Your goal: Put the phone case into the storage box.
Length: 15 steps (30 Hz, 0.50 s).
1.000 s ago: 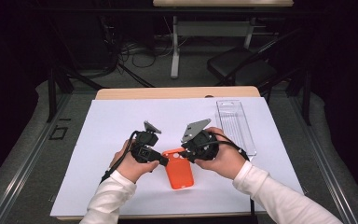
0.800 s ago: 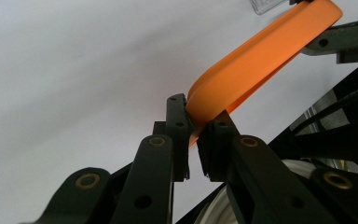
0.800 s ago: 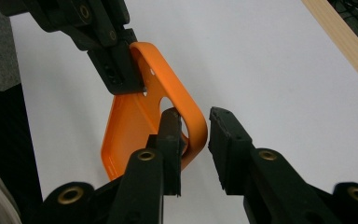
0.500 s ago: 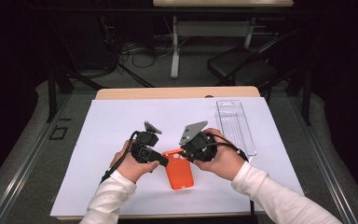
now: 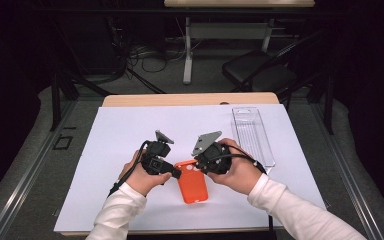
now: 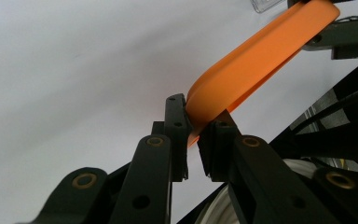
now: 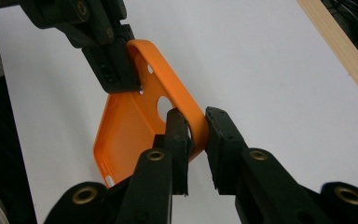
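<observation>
White paper sheet [image 5: 130, 145] is spread over the wooden table [image 5: 190, 99] — dark floor, cables and a chair [image 5: 260, 75] are seen behind. An orange phone case [image 5: 192, 182] is held near the sheet's front middle, gripped at its far end from both sides. The left gripper [image 5: 176, 173] is clenched on one top corner of the case [image 6: 242, 70], rim pinched between its pads. The right gripper [image 5: 198, 162] has just been closing and is clamped on the opposite corner [image 7: 191, 123], the rim caught between its jaws beside the camera hole. A clear plastic tray [image 5: 252, 135] is lying on the sheet to the right, apart from the case.
</observation>
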### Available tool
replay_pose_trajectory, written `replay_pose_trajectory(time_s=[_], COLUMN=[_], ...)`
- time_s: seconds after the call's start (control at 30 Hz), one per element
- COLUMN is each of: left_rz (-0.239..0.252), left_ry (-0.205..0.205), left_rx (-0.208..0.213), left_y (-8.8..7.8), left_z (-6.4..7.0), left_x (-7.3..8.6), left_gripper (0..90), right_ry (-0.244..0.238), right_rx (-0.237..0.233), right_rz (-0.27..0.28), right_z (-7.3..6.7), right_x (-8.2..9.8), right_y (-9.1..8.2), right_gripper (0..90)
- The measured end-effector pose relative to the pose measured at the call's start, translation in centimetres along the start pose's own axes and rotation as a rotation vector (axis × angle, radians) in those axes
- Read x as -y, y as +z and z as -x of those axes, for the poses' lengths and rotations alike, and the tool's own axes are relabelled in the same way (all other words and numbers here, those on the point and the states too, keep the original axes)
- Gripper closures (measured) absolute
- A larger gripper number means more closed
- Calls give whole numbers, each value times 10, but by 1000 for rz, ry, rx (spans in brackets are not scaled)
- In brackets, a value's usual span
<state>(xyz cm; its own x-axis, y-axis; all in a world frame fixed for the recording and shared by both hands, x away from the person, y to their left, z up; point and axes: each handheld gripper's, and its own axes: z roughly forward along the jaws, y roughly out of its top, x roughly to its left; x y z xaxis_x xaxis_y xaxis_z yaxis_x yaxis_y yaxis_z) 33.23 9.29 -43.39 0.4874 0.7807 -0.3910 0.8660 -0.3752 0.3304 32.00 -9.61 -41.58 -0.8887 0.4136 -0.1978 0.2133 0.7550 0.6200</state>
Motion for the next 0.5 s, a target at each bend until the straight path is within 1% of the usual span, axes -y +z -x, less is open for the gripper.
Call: replay_pose_trajectory(time_s=[0.1,0.2,0.4,0.5], left_rz=[5,7,12,24], left_ry=[8,20,24,41], left_rx=[1,16,28,30], left_y=[0,-2,-2,-3], left_z=[0,-1,-1,0], left_x=[0,0,0,0], left_gripper=[807,769,733,714], right_ry=[0,2,4,3], right_rx=[6,8,10,9], right_rz=[-1,-5,3,5], right_z=[-1,-1,1,3], right_x=[0,0,0,0], right_y=[0,0,0,-2], right_gripper=[799,799,800,800])
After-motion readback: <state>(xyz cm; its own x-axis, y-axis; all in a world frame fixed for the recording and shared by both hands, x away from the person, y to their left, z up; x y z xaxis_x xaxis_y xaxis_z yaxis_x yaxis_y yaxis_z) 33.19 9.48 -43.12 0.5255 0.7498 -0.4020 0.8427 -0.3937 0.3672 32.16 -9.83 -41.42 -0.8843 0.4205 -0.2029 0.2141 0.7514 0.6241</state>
